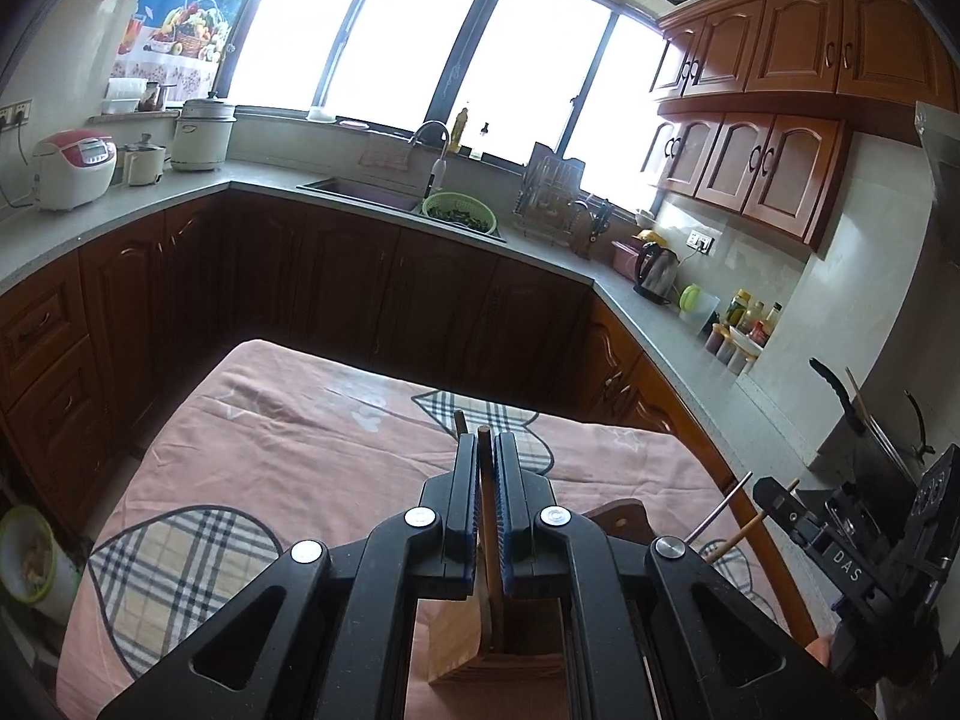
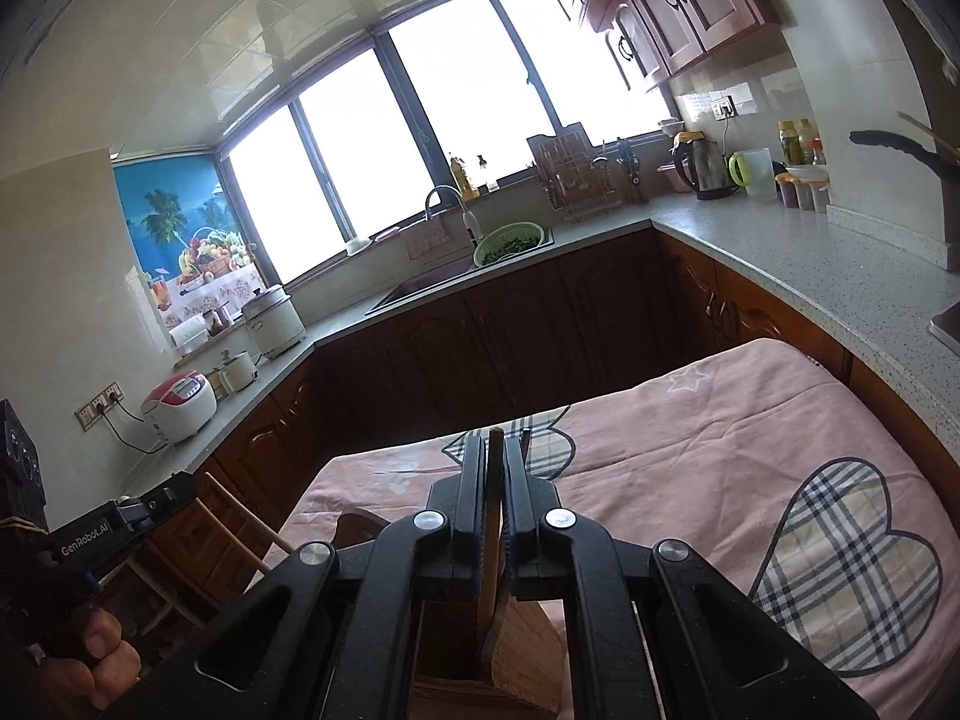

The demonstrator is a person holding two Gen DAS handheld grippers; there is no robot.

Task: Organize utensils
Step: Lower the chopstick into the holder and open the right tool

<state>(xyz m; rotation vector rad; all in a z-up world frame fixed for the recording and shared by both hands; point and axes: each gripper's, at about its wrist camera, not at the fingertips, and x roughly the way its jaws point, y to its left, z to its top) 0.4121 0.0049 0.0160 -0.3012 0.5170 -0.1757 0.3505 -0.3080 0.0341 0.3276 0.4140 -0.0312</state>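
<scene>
A pink cloth (image 1: 312,456) with plaid hearts is covering the table, and the grey countertop (image 1: 180,192) is wrapping round the room behind it, carrying a white-and-red rice cooker (image 1: 73,169), a green colander (image 1: 459,212) sitting at the sink and a kettle (image 1: 657,272) off to the right. Down at the near edge a wooden utensil block (image 1: 480,654) is standing on the cloth, mostly hidden behind the black gripper frames, so its slots are hard to make out. The left gripper (image 1: 487,450) is pinching a thin brown wooden utensil handle (image 1: 485,480) between nearly closed fingers, the stick running down toward the block; its lower end is blocked from sight. The right gripper (image 2: 494,450) is likewise clamping a slim wooden stick (image 2: 493,480) with its fingers all but closed, directly above the block (image 2: 528,630). A hand (image 2: 105,654) is wrapping round the other gripper's grip at the lower left of the right wrist view, cut off by the frame.
</scene>
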